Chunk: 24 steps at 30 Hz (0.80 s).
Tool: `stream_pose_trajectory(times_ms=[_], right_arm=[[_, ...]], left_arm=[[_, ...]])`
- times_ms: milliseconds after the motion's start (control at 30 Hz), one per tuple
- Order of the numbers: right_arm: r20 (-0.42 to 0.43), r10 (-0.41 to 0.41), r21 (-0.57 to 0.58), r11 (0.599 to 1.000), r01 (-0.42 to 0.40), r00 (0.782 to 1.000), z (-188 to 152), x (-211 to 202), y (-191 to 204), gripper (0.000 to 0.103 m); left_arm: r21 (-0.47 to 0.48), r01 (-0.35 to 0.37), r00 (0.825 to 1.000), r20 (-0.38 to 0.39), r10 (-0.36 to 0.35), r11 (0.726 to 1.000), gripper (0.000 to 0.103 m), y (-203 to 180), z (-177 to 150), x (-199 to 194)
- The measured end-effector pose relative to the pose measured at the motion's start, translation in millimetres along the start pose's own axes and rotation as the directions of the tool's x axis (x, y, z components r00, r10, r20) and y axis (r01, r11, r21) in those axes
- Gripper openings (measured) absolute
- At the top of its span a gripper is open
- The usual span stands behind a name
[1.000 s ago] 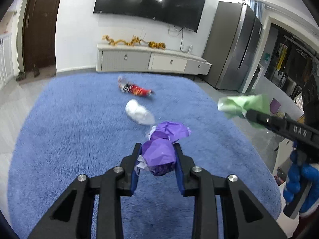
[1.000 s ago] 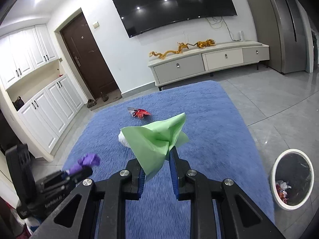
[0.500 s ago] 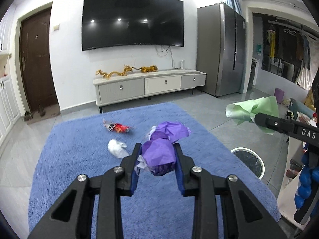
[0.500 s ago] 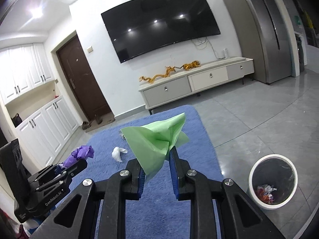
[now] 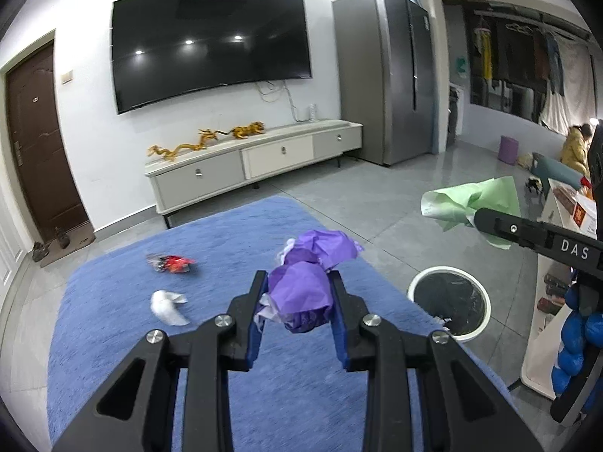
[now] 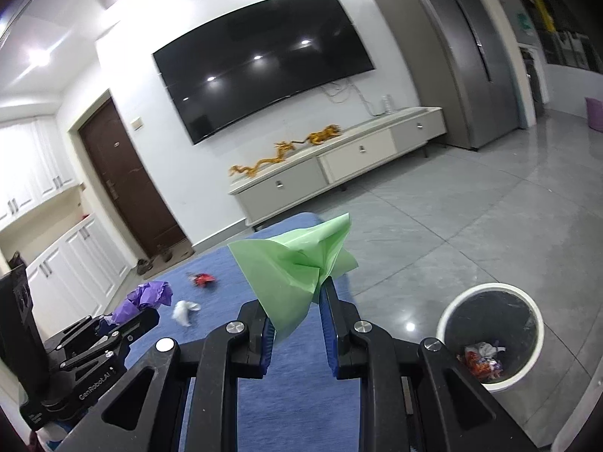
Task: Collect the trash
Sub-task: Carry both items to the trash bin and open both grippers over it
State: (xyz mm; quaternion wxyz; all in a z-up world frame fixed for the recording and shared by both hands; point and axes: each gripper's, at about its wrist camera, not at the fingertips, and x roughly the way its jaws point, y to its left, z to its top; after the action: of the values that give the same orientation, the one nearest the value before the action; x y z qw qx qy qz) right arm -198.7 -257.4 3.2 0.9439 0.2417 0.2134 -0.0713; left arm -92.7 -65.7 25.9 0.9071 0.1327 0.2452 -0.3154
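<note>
My left gripper is shut on a crumpled purple paper ball, held above the blue carpet. My right gripper is shut on a crumpled green paper, which also shows at the right of the left wrist view as green paper. A white bin with a black liner stands on the grey floor to the right of the carpet, with some trash inside; the left wrist view has this bin too. A white paper wad and a red wrapper lie on the carpet.
A low white TV cabinet stands along the far wall under a large dark TV. A grey fridge is at the right, a brown door at the left. A white table edge is at the far right.
Both grippers have swung to the right with their papers still gripped. The bin has come into the left wrist view and sits closer in the right wrist view.
</note>
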Motion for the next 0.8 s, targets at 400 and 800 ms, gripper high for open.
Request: stream_pose_trajectory(times_ms=[400,800], right_arm=[[-0.016,-0.216,0.186,0.959,0.215,0.976,0.6,7.8,-135.6,0.021],[-0.224,-0.321,0.307,0.873,0.379,0.92,-35.8,66.8,-268.7,0.024]], left_arm=[[0.065,0.244,0.957,-0.178,-0.23,0.967,0.029,-115.5,28.6,107.6],[-0.038,0.472,0.79,-0.425,-0.442,0.881,0.03,-238.6,35.0,257.5]])
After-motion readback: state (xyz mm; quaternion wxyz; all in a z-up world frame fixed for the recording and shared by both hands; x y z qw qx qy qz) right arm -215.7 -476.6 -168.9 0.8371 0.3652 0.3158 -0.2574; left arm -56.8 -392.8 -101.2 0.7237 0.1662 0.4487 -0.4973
